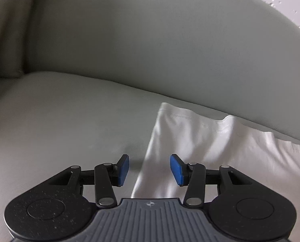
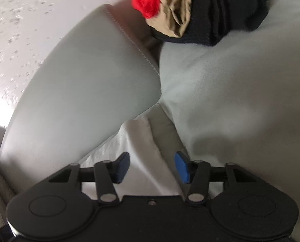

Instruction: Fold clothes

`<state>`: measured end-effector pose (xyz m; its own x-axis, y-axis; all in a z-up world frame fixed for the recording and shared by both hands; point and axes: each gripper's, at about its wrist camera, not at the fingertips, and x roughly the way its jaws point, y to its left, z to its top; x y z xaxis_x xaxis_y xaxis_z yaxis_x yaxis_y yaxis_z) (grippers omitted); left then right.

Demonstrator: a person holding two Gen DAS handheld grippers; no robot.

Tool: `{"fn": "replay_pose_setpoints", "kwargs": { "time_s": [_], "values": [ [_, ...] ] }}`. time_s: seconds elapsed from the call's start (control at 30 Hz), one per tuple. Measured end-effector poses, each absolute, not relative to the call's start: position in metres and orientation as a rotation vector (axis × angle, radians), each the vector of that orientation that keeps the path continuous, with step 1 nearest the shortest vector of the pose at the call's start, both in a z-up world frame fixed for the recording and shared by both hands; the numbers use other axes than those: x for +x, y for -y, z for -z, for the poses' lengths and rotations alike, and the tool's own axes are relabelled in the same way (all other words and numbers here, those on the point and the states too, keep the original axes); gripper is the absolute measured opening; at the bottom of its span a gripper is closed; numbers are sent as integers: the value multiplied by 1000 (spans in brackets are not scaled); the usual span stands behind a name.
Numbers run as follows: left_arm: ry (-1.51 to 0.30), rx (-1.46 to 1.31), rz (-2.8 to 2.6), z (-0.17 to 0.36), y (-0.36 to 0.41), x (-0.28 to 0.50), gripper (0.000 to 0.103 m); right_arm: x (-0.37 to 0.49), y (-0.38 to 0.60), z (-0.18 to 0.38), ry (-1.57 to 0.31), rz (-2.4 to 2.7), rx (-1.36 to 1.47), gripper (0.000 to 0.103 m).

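Grey sofa (image 1: 59, 125) cushions hold a white shirt (image 1: 190, 141), lying flat near the backrest. Both the left gripper (image 1: 149, 169) and right gripper (image 2: 152, 167) are spread, pinching nothing. Next, grab one edge with each, then fold slowly.

The white garment (image 1: 190, 141) slips partly under the sofa backrest (image 1: 150, 40); the clothes pile (image 2: 200, 10) is cropped and blurred.

Each camera sits just behind its own claw, angled down, close over a grey sofa seat (image 1: 59, 125). The left view faces the backrest (image 1: 150, 40); the right view looks along it toward piled clothes (image 2: 200, 10). Both share the white garment (image 1: 200, 151) and the sofa.
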<state>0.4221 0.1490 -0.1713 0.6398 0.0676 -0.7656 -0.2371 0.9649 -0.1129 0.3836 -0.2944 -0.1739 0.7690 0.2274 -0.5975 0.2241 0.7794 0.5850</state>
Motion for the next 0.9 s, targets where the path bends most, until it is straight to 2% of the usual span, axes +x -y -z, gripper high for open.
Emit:
{"fn": "replay_pose_setpoints", "kwargs": {
  "time_s": [0.2,0.33,0.37,0.4,0.43,0.63,0.83,0.87,0.9],
  "values": [
    [-850,-93,-119,172,-130,453,39,424,302,193,-705,-31,753,32],
    [-846,-10,-101,171,-117,471,21,441,291,191,-697,-67,643,23],
    [-840,9,-99,171,-114,474,7,443,287,189,-695,-69,601,21],
    [-831,35,-102,170,-110,474,2,444,283,187,-700,-79,555,12],
    [-820,60,-112,170,-106,473,2,444,278,185,-704,-83,510,4],
    [-758,116,-262,174,-106,469,2,419,260,165,-514,74,275,3],
    [-771,273,-318,185,-90,476,3,428,248,191,-611,143,190,3],
    [-773,292,-324,184,-89,477,7,426,246,190,-612,150,192,4],
    [-773,288,-326,177,-91,474,19,424,245,189,-614,157,195,6]
  ]
}}
